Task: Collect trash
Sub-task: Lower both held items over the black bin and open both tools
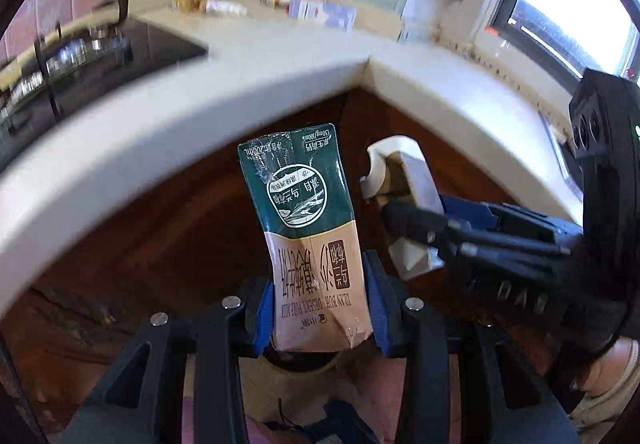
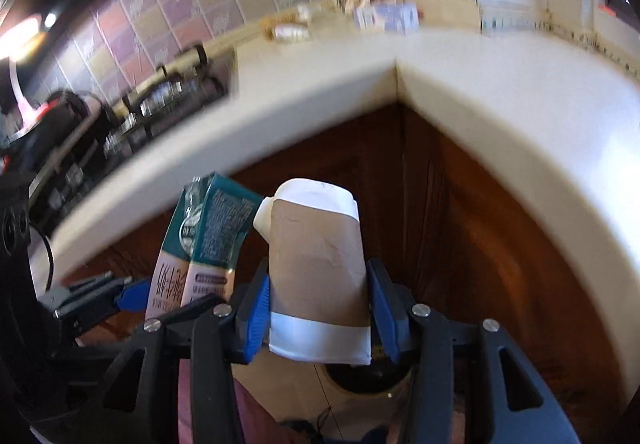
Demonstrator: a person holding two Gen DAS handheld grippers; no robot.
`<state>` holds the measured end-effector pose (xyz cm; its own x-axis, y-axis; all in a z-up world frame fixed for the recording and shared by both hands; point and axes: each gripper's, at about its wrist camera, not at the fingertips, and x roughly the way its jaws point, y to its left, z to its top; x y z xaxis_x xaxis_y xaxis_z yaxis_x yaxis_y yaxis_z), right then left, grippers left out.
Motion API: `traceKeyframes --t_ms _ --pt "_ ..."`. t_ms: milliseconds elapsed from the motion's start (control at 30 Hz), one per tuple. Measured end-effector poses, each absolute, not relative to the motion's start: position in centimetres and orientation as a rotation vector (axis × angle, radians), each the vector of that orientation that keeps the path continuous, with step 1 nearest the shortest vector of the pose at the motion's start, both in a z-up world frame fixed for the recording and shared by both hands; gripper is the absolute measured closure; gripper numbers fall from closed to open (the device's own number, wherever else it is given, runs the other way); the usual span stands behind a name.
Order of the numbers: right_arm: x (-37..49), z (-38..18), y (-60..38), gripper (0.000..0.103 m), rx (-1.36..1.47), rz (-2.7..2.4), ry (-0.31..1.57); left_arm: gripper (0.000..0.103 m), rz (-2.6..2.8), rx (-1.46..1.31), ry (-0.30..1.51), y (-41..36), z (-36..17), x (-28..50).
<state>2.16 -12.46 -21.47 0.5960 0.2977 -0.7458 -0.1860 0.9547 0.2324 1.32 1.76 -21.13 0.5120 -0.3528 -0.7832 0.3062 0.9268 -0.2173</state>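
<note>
Green and tan print is seen on the milk carton [image 1: 310, 240], upside down, with "DESERT PURE MILK" and "200mL" readable. It is clamped at its lower end between the blue jaws of the left gripper [image 1: 320, 310]. A brown and white carton [image 2: 318, 276] without readable writing is clamped likewise by the right gripper [image 2: 320, 314]. Both cartons are held below the edge of the pale worktop [image 1: 140, 147], before the dark wooden cabinet [image 2: 460, 224].

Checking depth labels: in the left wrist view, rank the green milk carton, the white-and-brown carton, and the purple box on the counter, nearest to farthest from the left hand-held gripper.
1. Green milk carton, clamped in the left hand-held gripper.
2. White-and-brown carton, just right, held by the right hand-held gripper.
3. Purple box, far back on the counter.
</note>
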Motion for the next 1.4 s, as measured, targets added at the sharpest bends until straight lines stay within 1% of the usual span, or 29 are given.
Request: traceKeyframes --t_ms 167,433,567,733,967,1267,1300,1367,1400 --pt "2.2 -29.0 -12.9 0.057 0.139 0.242 1.012 0.065 -0.405 -0.117 1.096 1.5 -28.0 2.1" --pt "3.9 -38.1 -14.1 0.057 0.201 0.219 1.163 0.065 -0.396 -0.16 1.262 1.3 -37.6 3.9" --pt "5.1 -41.6 -15.0 0.057 0.256 0.208 1.215 0.065 -0.379 -0.194 1.321 1.6 -40.4 5.2" --pt "6.0 -44.5 -16.0 0.057 0.314 0.187 1.26 0.065 -0.378 -0.187 1.402 0.7 -43.5 6.6" --pt "6.7 -46.4 -16.5 0.056 0.335 0.175 1.294 0.064 -0.382 -0.189 1.448 -0.2 -45.2 6.8" --pt "6.8 -47.5 -16.7 0.056 0.372 0.18 1.279 0.064 -0.373 -0.176 1.476 -0.5 -46.1 7.0" --pt "6.9 -47.6 -16.8 0.056 0.381 0.177 1.274 0.063 -0.371 -0.175 1.476 -0.6 -46.0 7.1" --pt "7.1 -47.6 -17.0 0.056 0.395 0.17 1.266 0.055 -0.371 -0.175 1.471 -0.7 -46.1 7.0" --pt "7.0 -47.5 -17.1 0.055 0.397 0.165 1.266 0.046 -0.368 -0.17 1.467 -0.7 -46.1 7.0"
